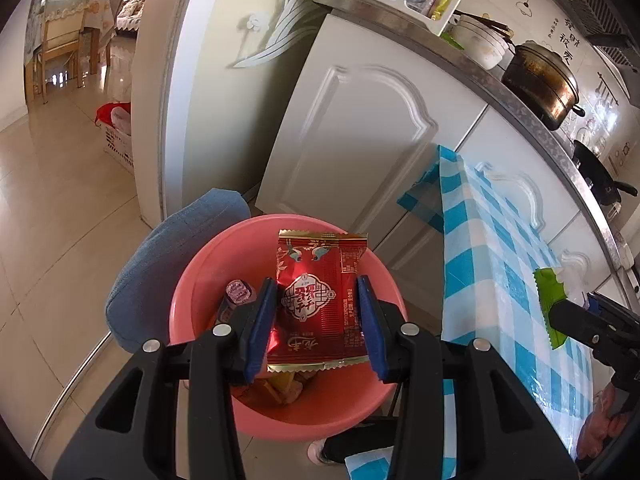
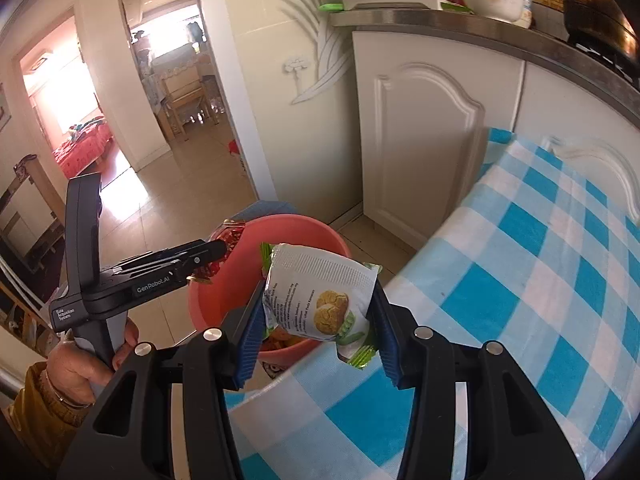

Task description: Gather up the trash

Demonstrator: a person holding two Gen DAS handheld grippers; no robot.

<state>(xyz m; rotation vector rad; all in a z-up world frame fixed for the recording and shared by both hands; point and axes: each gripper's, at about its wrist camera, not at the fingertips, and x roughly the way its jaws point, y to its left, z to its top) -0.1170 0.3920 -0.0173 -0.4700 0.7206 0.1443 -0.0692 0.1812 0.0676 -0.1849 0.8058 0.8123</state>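
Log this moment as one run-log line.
left gripper: jaws shut on red wrapper, over pink bin | right gripper: jaws shut on white-green wrapper, at checked table edge

The round pink plastic basin (image 1: 256, 248) sits on the floor, left of the blue-and-white checked tablecloth (image 1: 492, 240) and before the white panelled cabinet doors (image 1: 360, 128) — a crinkled red foil snack packet (image 1: 320, 300) hangs over it, small scraps inside.
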